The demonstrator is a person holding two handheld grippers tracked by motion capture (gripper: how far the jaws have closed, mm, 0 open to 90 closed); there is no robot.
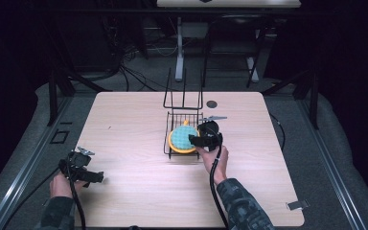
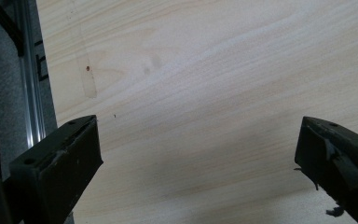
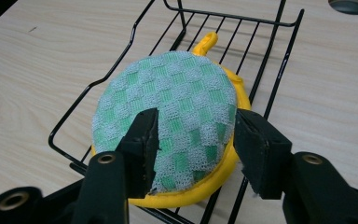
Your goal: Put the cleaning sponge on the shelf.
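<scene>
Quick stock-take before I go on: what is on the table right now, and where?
Round scrubbing pad with green-checked mesh top and yellow rim: one, lying in the rack.
Black wire rack: one, table centre, far side.
Light wooden table: one, under everything.
Dark round hole: one, in the tabletop behind the rack.
Right gripper: black, jaws apart, astride the pad's near edge.
Left gripper: black, jaws wide apart, near-left table corner.

High view looks forward and down from the person's side over the whole table (image 1: 124,124), fairly far. Left gripper view sits close above bare tabletop near its edge, probably the left one. Right gripper view faces the wire rack (image 3: 270,60) at close range; the high view also catches the rack.
</scene>
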